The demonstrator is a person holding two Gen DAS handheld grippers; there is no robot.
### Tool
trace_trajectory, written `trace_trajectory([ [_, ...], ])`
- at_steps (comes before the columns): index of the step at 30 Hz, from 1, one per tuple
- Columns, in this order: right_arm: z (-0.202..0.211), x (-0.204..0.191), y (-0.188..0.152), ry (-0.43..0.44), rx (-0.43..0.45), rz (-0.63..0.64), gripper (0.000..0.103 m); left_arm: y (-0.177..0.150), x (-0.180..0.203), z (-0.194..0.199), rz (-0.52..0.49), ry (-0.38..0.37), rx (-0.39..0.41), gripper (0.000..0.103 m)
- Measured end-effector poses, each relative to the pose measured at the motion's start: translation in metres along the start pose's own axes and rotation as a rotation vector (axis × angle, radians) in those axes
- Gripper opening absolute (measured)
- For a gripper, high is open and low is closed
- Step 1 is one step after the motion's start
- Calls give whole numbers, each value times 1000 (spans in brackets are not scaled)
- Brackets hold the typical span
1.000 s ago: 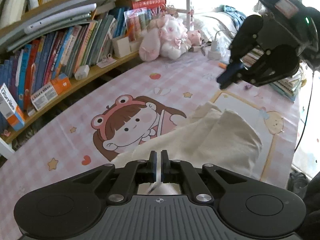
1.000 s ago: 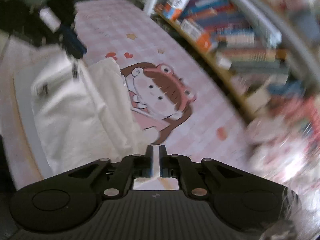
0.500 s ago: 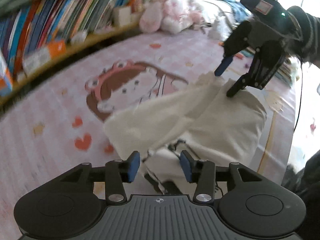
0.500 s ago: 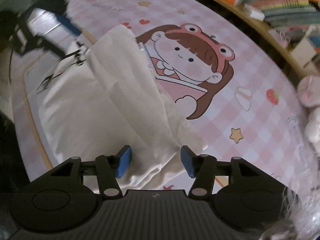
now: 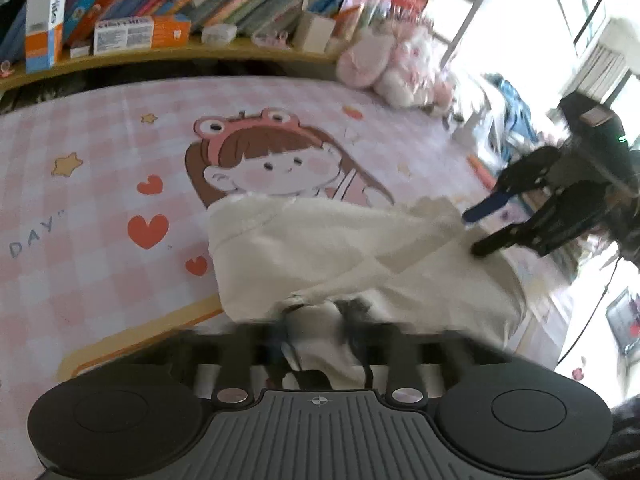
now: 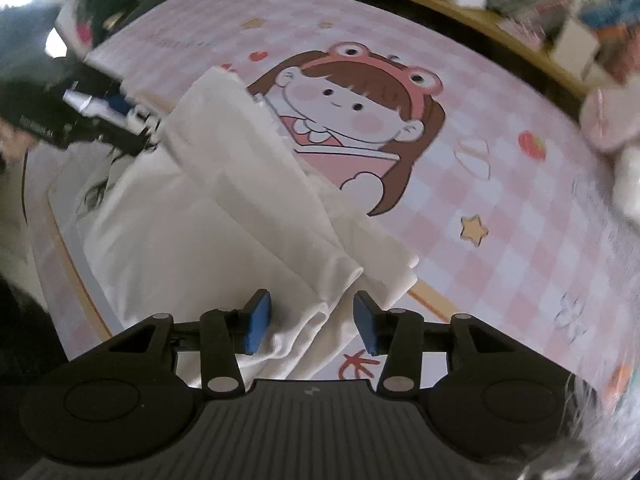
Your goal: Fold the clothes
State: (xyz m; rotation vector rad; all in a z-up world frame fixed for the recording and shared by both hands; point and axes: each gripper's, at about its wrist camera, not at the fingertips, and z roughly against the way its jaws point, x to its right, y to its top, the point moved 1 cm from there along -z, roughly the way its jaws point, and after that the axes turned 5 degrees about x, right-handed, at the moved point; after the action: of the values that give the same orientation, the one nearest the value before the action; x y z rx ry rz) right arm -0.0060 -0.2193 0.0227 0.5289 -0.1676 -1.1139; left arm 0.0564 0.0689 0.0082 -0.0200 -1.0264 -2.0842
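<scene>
A white garment (image 5: 360,248) lies folded lengthwise on the pink checked mat (image 5: 100,200), with a black print near its close end. In the left wrist view my left gripper (image 5: 316,328) is blurred; its fingers stand close together at the garment's near edge, shut on the cloth. The right wrist view shows the same garment (image 6: 208,208), with the left gripper (image 6: 138,130) at its far corner. My right gripper (image 6: 311,318) straddles a fold at the other end. Its jaws are closing, and the blue pads (image 6: 256,320) stand apart from the cloth. From the left wrist view the right gripper (image 5: 472,234) touches down on the far end.
The mat bears a cartoon girl in a frog hat (image 5: 272,160). A wooden shelf of books and boxes (image 5: 160,0) runs along the back. Pink plush toys (image 5: 384,68) sit at the mat's far corner, and cluttered things lie beyond them by the window.
Both grippers were shut and higher up, then opened and sank onto the garment's two ends. The left has closed again on the cloth. The right's jaws have narrowed a little.
</scene>
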Motion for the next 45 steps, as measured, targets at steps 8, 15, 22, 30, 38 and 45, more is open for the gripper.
trace_trajectory([
  [8,4,-2,-3,17,82,-108,9,-7,15,24,-57,20,90,5],
  [15,81,-48,-34,-36,222,-26,8,-16,48,66,-70,27,170,5],
  [22,146,-76,-50,-40,380,-42,8,0,84,125,-87,10,305,5],
  [30,134,-39,5,-143,462,-73,8,65,22,80,78,15,337,5],
  [38,28,10,31,-187,264,-178,8,56,-36,-7,196,59,173,5],
  [45,-29,26,18,-243,137,-279,12,43,-69,-41,278,85,111,26],
])
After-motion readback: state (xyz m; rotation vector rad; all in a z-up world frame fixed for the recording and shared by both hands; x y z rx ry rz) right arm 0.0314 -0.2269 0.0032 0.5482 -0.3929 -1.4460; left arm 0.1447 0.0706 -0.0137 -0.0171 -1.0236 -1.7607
